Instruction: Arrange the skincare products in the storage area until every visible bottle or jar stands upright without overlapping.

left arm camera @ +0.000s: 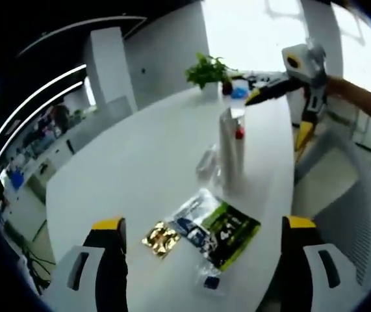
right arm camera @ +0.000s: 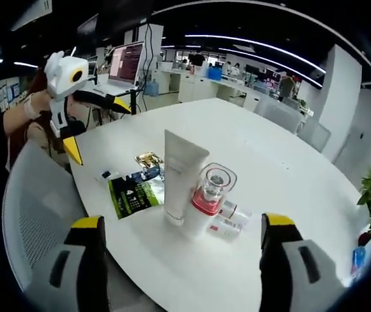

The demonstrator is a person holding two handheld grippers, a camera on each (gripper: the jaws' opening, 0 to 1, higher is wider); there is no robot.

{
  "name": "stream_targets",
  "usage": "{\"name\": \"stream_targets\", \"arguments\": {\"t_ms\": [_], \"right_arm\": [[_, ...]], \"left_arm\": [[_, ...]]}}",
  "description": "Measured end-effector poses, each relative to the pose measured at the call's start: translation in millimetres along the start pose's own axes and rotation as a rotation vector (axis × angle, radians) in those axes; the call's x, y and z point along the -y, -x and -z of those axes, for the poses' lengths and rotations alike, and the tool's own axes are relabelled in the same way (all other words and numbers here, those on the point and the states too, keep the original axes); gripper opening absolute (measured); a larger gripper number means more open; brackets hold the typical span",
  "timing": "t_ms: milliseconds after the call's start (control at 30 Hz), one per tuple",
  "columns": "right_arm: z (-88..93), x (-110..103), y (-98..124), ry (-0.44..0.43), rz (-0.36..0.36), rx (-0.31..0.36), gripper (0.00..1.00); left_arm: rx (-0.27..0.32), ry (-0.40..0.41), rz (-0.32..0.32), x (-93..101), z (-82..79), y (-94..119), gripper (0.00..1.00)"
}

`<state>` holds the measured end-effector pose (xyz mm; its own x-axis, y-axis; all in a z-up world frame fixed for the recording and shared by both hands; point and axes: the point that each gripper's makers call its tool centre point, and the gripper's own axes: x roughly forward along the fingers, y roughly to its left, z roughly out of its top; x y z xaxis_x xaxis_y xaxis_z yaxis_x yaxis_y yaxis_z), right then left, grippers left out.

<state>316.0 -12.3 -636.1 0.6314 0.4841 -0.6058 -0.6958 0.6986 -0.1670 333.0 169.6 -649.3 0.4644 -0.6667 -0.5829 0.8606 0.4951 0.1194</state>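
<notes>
both tongs, left and right, are held spread and empty above the white counter. an upright tube and pump bottle stand touching mid-counter, sachets beside them; a small bottle lies flat. a potted plant stands beyond.

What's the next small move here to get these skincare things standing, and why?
Probably bring the right claw down onto the small clear bottle lying on its side beside the upright white tube and red-collared bottle, then stand it up. It looks like the one container still down, and both claws are open and empty.
</notes>
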Motion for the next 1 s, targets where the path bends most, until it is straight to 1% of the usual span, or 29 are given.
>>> {"name": "stream_targets", "arguments": {"t_ms": [100,233,433,533,633,767,800,1000], "right_arm": [[-1.3,5.9,1.9,0.009,0.004,0.011,0.99],[4.5,15.0,0.8,0.023,-0.004,0.013,0.98],[12.1,29.1,0.1,0.049,-0.047,0.015,0.96],[17.2,37.8,-0.3,0.069,-0.073,0.017,0.95],[25.2,45.7,-2.8,0.087,-0.099,0.006,0.94],[29.8,50.7,-6.3,0.123,-0.126,0.003,0.89],[30.5,50.9,-7.5,0.134,-0.136,0.0,0.87],[32.6,54.7,-12.3,0.169,-0.18,-0.019,0.8]], "left_arm": [[-0.002,-0.001,-0.009,1.3,-2.4,-1.7,0.97],[-0.006,-0.003,-0.034,1.9,-8.3,-3.2,0.97],[-0.019,0.019,-0.095,-2.1,-11.4,-4.5,0.97],[-0.021,0.039,-0.125,-1.1,-12.9,-4.6,0.97],[-0.033,0.039,-0.152,0.6,-12.9,-5.1,0.97],[-0.027,0.065,-0.195,2.2,-14.3,-4.2,0.97],[-0.03,0.07,-0.2,3.9,-13.8,-3.7,0.97],[-0.024,0.099,-0.242,5.4,-14.3,-0.4,0.97]]}}
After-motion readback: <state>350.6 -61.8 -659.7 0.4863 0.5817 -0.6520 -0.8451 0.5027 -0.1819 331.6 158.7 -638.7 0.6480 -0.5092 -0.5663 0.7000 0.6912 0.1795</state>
